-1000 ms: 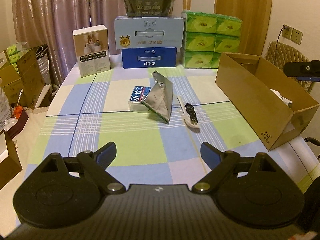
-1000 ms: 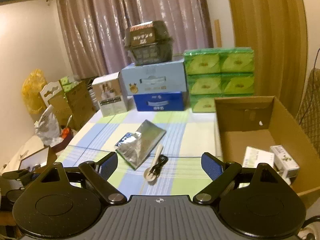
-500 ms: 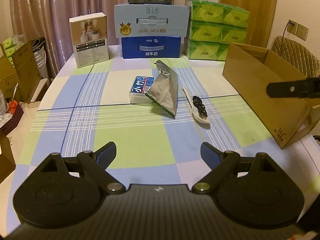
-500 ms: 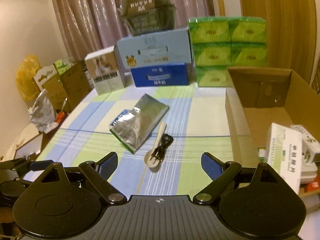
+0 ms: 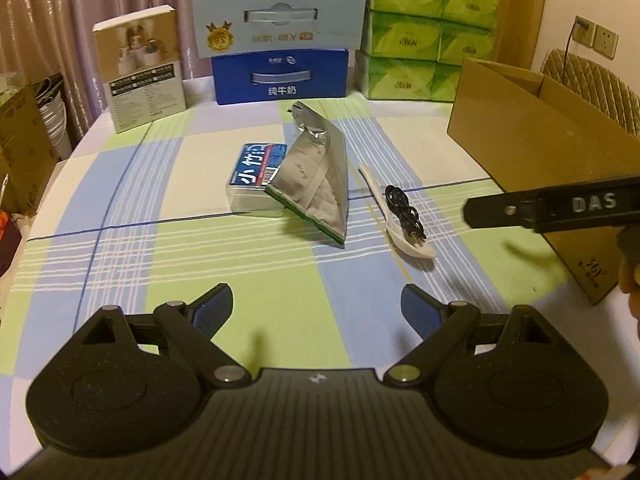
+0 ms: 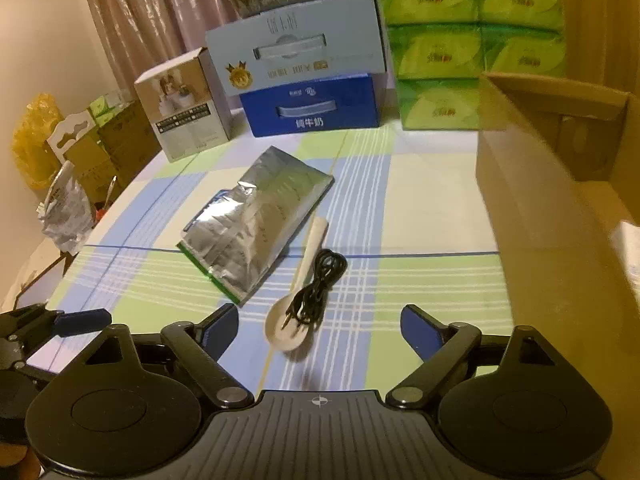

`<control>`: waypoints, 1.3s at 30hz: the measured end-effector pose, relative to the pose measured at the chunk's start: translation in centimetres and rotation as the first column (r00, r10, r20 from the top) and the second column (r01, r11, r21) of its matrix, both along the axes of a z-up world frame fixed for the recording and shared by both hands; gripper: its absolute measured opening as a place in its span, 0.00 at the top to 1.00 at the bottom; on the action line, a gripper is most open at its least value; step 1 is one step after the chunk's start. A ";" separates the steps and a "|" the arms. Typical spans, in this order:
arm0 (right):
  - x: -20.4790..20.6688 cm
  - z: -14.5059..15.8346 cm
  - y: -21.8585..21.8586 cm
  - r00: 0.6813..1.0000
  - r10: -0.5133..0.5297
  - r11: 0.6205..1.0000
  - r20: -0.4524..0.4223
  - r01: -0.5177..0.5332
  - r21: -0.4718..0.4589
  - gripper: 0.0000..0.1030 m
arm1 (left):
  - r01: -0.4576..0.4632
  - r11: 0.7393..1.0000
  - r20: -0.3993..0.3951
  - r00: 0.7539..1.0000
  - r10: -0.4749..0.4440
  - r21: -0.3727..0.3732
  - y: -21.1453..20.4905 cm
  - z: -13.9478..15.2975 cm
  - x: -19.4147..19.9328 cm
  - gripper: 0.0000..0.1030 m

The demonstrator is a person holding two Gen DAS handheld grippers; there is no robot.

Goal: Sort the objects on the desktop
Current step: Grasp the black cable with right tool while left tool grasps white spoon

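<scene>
right tool [image 6: 316, 320] closing on nothing yet — spoon [image 6: 294, 314] with black cable [image 6: 316, 288] lies just ahead at 12 o'clock on the counter [image 6: 420, 208]; foil pouch [image 6: 256, 232] at 11. left tool [image 5: 316, 306] open, empty.

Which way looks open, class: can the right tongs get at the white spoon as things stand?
Probably yes. The right tongs, closing with nothing between them, point at the white spoon; only the black cable lies coiled on it.
</scene>
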State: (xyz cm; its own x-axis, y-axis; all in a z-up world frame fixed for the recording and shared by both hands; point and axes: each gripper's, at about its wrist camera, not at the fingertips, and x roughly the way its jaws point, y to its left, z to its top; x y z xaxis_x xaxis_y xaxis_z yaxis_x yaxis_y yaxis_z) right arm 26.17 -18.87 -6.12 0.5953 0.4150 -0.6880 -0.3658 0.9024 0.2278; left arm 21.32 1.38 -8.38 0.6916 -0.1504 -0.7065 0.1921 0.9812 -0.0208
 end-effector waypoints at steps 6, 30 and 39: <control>2.4 -1.9 0.9 0.999 0.012 1.000 -0.039 -0.012 -0.007 0.40 | 0.004 1.000 -0.022 1.000 -0.005 -0.016 0.0 -0.8 1.4 0.14; 4.4 -3.8 2.4 0.996 0.050 0.996 -0.075 -0.056 -0.076 0.88 | 0.005 1.000 -0.046 0.999 -0.006 -0.018 -0.7 -1.9 3.9 0.14; 4.3 -3.3 -0.5 0.996 -0.026 0.997 -0.080 0.020 -0.068 0.89 | 0.056 0.995 -0.023 0.998 -0.058 -0.086 -3.3 -1.8 4.7 0.16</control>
